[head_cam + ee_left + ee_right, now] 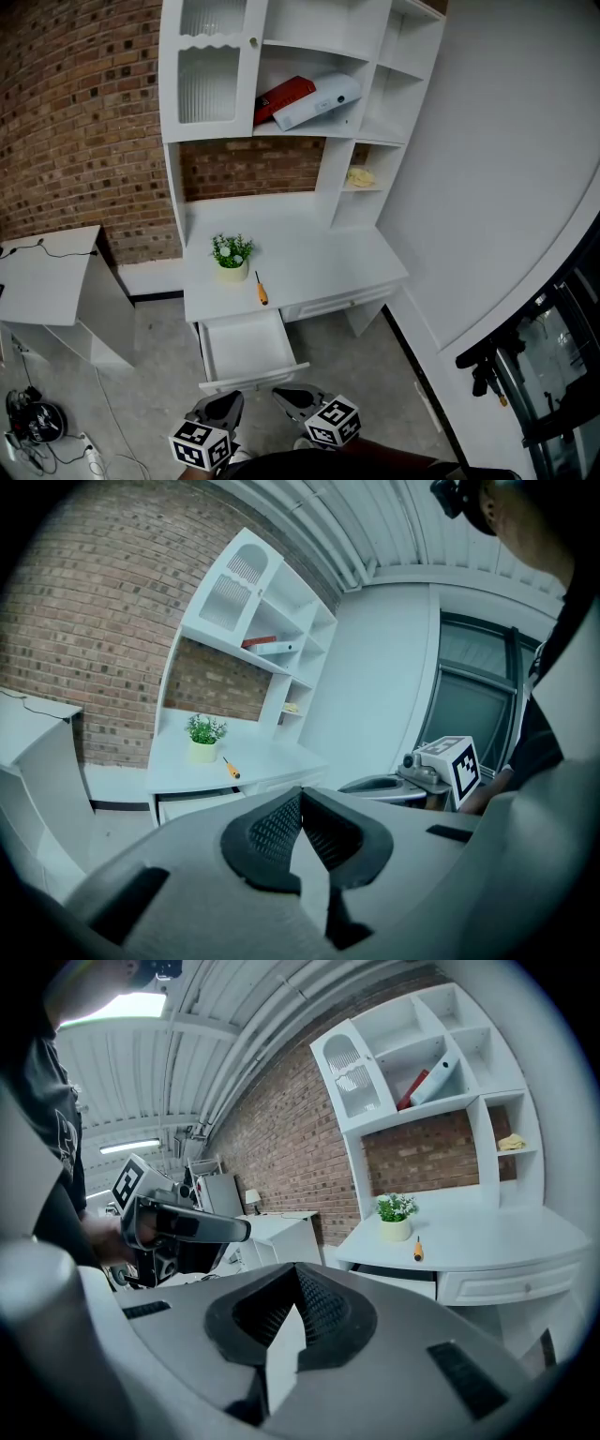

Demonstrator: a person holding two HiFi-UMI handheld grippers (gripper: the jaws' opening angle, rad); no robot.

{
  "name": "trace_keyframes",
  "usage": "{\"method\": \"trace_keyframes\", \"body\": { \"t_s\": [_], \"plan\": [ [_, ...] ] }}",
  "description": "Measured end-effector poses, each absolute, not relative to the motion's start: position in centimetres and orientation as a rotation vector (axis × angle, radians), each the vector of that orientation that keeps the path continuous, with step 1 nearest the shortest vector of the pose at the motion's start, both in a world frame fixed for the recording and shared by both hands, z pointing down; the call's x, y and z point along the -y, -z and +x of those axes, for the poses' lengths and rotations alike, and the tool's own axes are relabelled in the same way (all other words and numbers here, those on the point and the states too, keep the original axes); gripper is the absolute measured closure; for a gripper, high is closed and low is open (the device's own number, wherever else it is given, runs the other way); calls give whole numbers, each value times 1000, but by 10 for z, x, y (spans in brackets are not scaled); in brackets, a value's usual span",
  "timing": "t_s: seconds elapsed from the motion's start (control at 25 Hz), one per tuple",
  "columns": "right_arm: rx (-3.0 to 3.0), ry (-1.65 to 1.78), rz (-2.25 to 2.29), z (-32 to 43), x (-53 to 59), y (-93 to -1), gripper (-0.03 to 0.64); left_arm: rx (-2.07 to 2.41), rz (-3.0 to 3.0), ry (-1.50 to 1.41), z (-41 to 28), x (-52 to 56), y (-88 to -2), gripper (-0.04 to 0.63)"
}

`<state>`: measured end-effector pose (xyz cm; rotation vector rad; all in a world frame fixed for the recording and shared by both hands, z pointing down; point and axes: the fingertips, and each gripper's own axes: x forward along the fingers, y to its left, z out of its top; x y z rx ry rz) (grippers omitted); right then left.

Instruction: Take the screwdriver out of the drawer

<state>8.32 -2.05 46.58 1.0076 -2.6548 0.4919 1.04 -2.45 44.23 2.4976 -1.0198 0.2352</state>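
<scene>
Left tongs, right tongs clenched empty; only head view shows drawer interior.

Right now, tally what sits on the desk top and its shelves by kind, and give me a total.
Potted plant: 1
Screwdriver: 1
Red book: 1
White boxy item: 1
Yellowish item: 1
Total: 5

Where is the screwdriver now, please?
In the head view the screwdriver lies on the white desk, just right of the potted plant and behind the open drawer.
</scene>
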Motion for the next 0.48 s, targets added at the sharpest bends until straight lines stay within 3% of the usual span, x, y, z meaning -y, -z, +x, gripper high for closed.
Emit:
{"method": "trace_keyframes", "body": {
  "t_s": [0.48],
  "plan": [
    [2649,-485,1005,80,19,-466,612,1023,2497,-227,7,24,-441,577]
  ]
}}
